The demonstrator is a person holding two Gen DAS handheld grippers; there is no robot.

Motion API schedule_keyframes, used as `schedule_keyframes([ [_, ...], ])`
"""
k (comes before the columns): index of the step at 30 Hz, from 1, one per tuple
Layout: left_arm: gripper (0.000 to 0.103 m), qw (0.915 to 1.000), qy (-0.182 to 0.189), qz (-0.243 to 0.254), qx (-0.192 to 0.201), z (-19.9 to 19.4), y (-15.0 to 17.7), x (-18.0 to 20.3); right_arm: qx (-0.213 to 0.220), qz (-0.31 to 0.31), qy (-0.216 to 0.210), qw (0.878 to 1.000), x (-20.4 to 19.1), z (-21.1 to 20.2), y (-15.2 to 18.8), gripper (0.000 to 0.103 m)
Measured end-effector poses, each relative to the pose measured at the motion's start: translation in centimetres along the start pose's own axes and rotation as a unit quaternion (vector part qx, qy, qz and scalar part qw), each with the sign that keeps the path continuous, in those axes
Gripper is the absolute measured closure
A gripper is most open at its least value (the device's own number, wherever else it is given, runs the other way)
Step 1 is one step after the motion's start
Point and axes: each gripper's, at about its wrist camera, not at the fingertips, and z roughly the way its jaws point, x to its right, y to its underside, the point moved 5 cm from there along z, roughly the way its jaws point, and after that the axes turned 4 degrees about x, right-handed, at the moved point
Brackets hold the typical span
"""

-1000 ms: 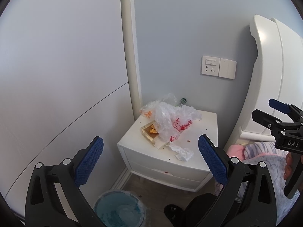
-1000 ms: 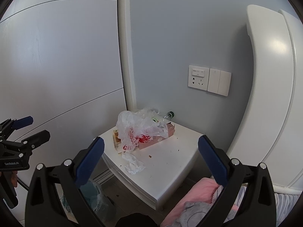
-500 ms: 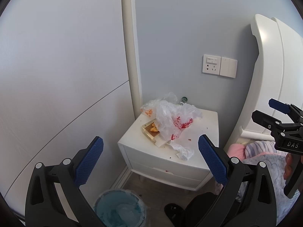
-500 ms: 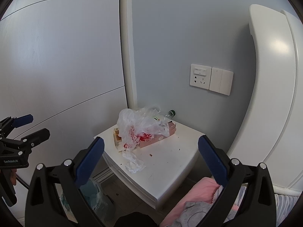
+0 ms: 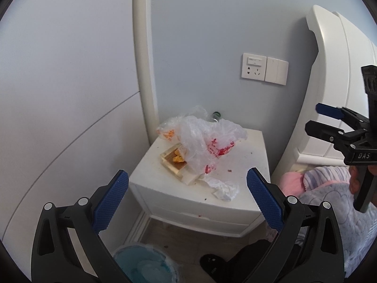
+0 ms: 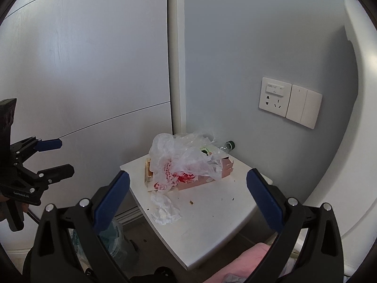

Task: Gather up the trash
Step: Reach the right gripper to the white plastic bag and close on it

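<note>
We are facing a white nightstand [image 5: 162, 188] sitting at the centre of both frames, wedged into the corner beside a headboard [image 5: 329, 75] filling the right edge. A lined bin [image 5: 141, 266] is waiting at the bottom of the left wrist view, on the floor below the stand's front.

The trash is lying on the stand's top: a plastic bag [image 5: 202, 139] with red print is sprawling over an open food box [image 5: 174, 161], a bottle [image 6: 229, 145] is poking out behind it against the wall, and a crumpled tissue [image 6: 165, 208] is lying near the front edge, with crumbs scattered around.

Our left gripper [image 5: 187, 195] and right gripper [image 6: 188, 195] are both hovering spread wide, holding nothing, well apart from the pile.

We are judging the bag the risk: pinching its loose film alone could be dragging the box along and tipping food scraps onto the floor or bedding [image 5: 329, 188].
</note>
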Motion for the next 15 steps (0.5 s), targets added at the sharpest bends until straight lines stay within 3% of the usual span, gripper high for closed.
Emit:
schedule_keyframes([
  [10,0.006,0.9972,0.071,-0.02,-0.014,9.6,-1.0,-0.7,-0.033,0.001,-0.07,0.997,2.5,7.5,0.8,0.006],
  [15,0.006,0.9949,0.097,-0.006,-0.027,13.9,-1.1,-0.7,-0.049,0.013,-0.09,0.995,3.6,11.1,1.4,0.006],
])
